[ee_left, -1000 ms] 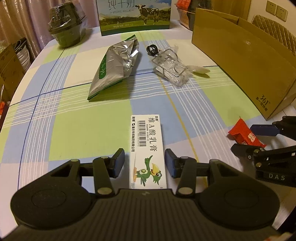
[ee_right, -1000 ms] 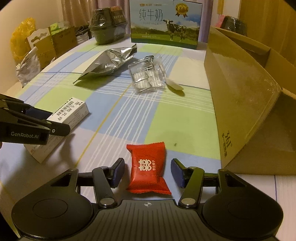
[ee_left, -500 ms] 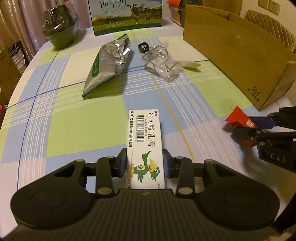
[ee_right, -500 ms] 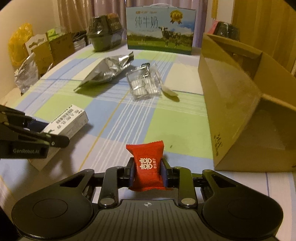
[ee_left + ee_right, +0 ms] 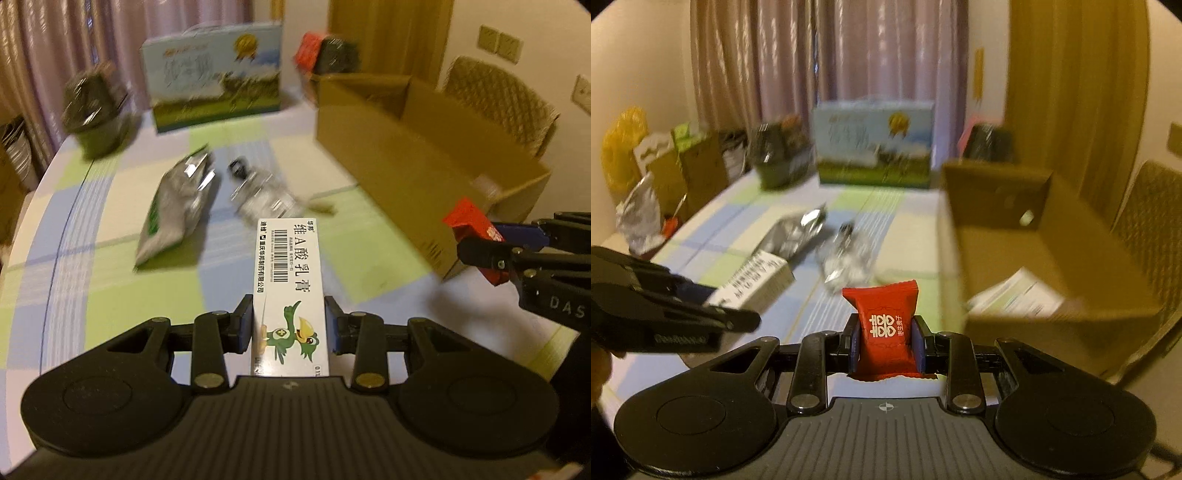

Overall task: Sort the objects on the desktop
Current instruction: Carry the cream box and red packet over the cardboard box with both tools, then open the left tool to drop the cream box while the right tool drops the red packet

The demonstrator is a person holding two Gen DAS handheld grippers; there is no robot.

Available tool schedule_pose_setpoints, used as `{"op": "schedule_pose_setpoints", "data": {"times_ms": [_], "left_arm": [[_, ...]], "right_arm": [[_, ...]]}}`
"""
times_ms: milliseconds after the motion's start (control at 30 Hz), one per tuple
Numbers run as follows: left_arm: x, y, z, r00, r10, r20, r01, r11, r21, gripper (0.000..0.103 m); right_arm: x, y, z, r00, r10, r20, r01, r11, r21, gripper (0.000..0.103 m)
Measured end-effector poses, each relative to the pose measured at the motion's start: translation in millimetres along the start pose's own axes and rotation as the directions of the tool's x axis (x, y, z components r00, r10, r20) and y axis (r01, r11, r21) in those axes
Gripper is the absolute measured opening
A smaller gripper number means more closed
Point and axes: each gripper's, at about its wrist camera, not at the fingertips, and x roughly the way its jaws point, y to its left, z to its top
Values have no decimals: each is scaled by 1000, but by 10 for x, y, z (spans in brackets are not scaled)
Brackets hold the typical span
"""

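Both claws lifted; cardboard box stands beside.

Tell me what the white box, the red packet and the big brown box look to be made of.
White box: likely thin printed card with a smooth coat; crisp flat faces, barcode and cartoon bird.
Red packet: probably plastic film, slightly glossy; crimped zigzag ends, soft puffed body.
Brown box: corrugated cardboard by its look, matte; raw brown walls, open flaps.
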Motion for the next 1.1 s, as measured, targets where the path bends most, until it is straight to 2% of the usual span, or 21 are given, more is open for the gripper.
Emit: {"op": "schedule_pose_setpoints", "data": {"times_ms": [300,600,867,900,933,967,1100], "left_arm": [[-43,-722,692,990,-110,88,102,991,90,33],[264,-1321,1213,977,-186,101,173,977,126,33],[614,-1523,1456,975,-203,96,190,974,122,33],[643,-1526,1474,974,-200,104,188,976,113,35],[654,-1512,1487,974,-200,108,189,977,102,48],[663,-1496,1503,973,-201,110,191,977,93,51],[627,-1425,1504,977,-175,124,163,982,101,51]], "right_arm": [[-58,-840,459,993,-105,56,101,992,74,25],[133,-1432,558,989,-141,49,133,982,135,25],[186,-1652,537,988,-148,46,138,976,169,25],[205,-1666,535,988,-147,43,137,976,172,25],[223,-1682,532,989,-144,41,135,975,174,25],[230,-1686,521,989,-143,39,134,975,175,25],[277,-1682,490,991,-133,29,125,976,179,25]]}}
